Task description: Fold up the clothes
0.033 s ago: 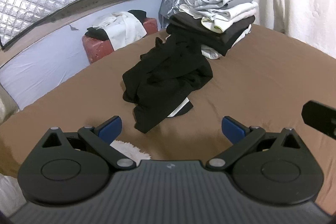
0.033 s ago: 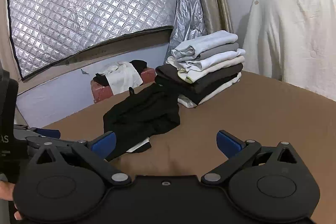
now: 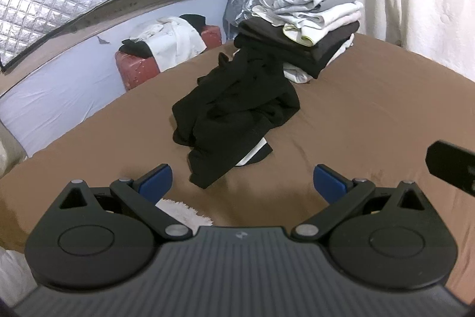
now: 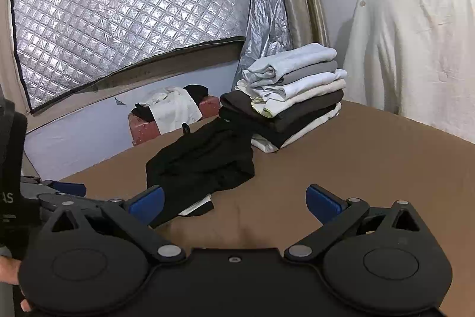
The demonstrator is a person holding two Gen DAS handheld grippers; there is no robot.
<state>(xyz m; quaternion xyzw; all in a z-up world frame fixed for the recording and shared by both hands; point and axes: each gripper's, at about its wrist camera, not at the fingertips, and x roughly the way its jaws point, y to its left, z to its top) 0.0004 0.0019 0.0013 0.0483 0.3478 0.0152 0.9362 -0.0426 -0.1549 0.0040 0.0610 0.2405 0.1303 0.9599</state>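
Two grippers hover wide open over a brown bed, nothing between their jaws.

Left gripper and right gripper both face a crumpled black garment lying mid-bed; its far end touches a stack of folded clothes behind it, to the right.

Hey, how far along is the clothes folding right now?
Done: a tall stack of folded white, grey and dark clothes sits on the brown bed cover. In hand: nothing; the left tongs and right tongs are both open and empty. Left: the crumpled black garment beside the stack.
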